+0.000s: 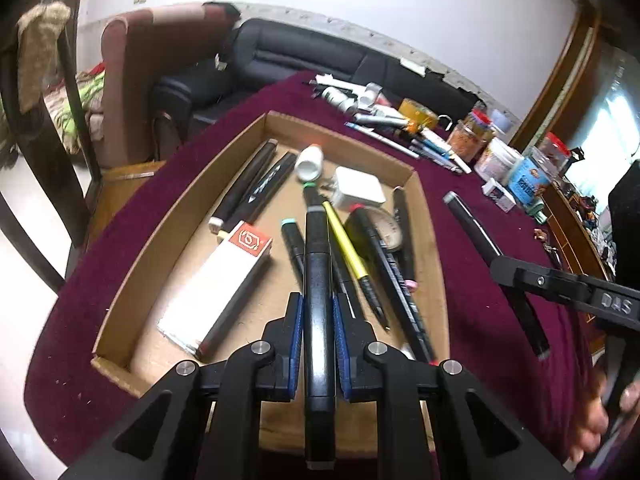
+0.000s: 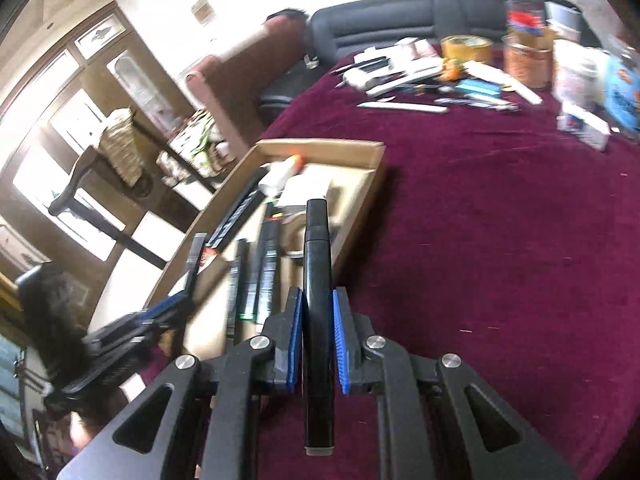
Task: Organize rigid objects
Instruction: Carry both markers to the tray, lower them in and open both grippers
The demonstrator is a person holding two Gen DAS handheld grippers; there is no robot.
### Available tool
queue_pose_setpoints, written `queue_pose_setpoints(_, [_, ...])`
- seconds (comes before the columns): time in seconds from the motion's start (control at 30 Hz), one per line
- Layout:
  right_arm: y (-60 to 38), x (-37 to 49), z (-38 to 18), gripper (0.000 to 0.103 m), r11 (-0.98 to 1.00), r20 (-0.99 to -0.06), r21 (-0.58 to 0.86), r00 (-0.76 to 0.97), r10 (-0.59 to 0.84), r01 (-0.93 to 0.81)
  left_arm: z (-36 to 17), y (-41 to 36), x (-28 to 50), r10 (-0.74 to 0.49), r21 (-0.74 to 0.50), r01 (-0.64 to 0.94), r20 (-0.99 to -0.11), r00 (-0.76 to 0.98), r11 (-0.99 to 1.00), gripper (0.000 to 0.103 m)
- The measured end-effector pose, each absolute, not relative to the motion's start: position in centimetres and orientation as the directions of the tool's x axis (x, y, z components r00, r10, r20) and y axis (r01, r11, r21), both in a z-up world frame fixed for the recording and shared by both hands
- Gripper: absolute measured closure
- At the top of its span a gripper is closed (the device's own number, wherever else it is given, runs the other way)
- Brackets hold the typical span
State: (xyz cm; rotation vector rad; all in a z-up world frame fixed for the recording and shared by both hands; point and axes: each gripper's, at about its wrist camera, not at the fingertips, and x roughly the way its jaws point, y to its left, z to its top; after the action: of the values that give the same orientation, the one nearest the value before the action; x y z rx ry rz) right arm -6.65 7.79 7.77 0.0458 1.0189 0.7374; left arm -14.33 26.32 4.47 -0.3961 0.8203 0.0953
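A black marker (image 1: 318, 280) is pinched between the blue pads of the left gripper (image 1: 318, 312), held lengthwise over the cardboard tray (image 1: 120, 300), its grey-banded end pointing away from the camera. A second black marker (image 2: 317, 280) is pinched the same way in the right gripper (image 2: 318, 312), held above the tray's right wall and the maroon tablecloth (image 2: 500, 240); in the left wrist view this marker (image 1: 476, 232) slants over the cloth just right of the tray. Inside the tray lie other black markers, a yellow pen (image 1: 346, 248), a red-and-white box (image 1: 224, 280), a white bottle (image 1: 309, 163), a white charger (image 1: 358, 189) and a round tape measure (image 1: 386, 228). Farther back on the cloth lies a scatter of pens, tubes and jars (image 1: 472, 136), well apart from the tray. A dark sofa (image 1: 320, 52) stands beyond the table.
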Motion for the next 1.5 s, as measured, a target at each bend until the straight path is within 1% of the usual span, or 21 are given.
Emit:
queue_pose_setpoints(0.17, [11.7,-7.0,7.0,0.089,0.736,-0.772,0.372,0.252,0.584,-0.565,3.1,27.0,-13.0,-0.072,-0.317,-0.265,-0.754,0.653,0.911,0.088])
queue_pose_setpoints(0.3, [14.3,-7.4,5.9,0.089,0.731,-0.794,0.352,0.227,0.564,-0.585,2.0,27.9,-12.6,-0.069,-0.329,-0.299,-0.768,0.637,0.896,0.088])
queue_pose_setpoints(0.4, [15.3,-7.5,4.9,0.089,0.742,-0.814,0.311,0.236,0.53,-0.594,1.9,28.4,-12.9,-0.094,-0.36,-0.293,-0.757,0.646,0.886,0.088])
queue_pose_setpoints(0.5, [15.7,-6.9,4.4,0.089,0.747,-0.817,0.307,0.239,0.525,-0.59,2.6,28.2,-13.5,-0.102,-0.369,-0.274,-0.739,0.665,0.888,0.088])
queue_pose_setpoints(0.6, [16.2,-6.4,4.4,0.089,0.775,-0.83,0.235,0.294,0.474,-0.587,3.4,27.8,-14.1,-0.089,-0.353,-0.258,-0.725,0.684,0.899,0.088])
queue_pose_setpoints(0.67, [16.5,-5.9,4.0,0.089,0.789,-0.841,0.214,0.303,0.449,-0.575,3.9,27.4,-14.5,-0.086,-0.345,-0.244,-0.716,0.693,0.906,0.088])
queue_pose_setpoints(0.77, [16.7,-4.8,3.1,0.089,0.802,-0.852,0.229,0.285,0.439,-0.552,4.4,27.0,-15.0,-0.072,-0.325,-0.234,-0.709,0.701,0.916,0.088])
queue_pose_setpoints(0.87, [16.9,-4.7,3.0,0.089,0.795,-0.847,0.261,0.265,0.461,-0.548,4.7,27.0,-15.4,-0.05,-0.307,-0.24,-0.705,0.708,0.921,0.088])
queue_pose_setpoints(1.1, [18.5,-6.4,3.5,0.089,0.745,-0.835,0.28,0.229,0.5,-0.606,4.8,27.5,-15.8,-0.011,-0.292,-0.275,-0.703,0.711,0.916,0.088])
queue_pose_setpoints(1.3, [18.6,-6.6,3.4,0.089,0.763,-0.837,0.226,0.281,0.47,-0.605,5.2,27.0,-16.1,0.016,-0.262,-0.281,-0.705,0.709,0.923,0.088])
queue_pose_setpoints(1.43, [18.7,-6.2,3.9,0.088,0.778,-0.826,0.149,0.355,0.437,-0.611,5.3,26.4,-16.0,0.041,-0.235,-0.291,-0.709,0.704,0.927,0.088])
queue_pose_setpoints(1.5, [18.9,-5.8,3.9,0.087,0.773,-0.83,0.138,0.354,0.431,-0.619,5.4,26.2,-16.1,0.048,-0.228,-0.292,-0.708,0.705,0.929,0.088])
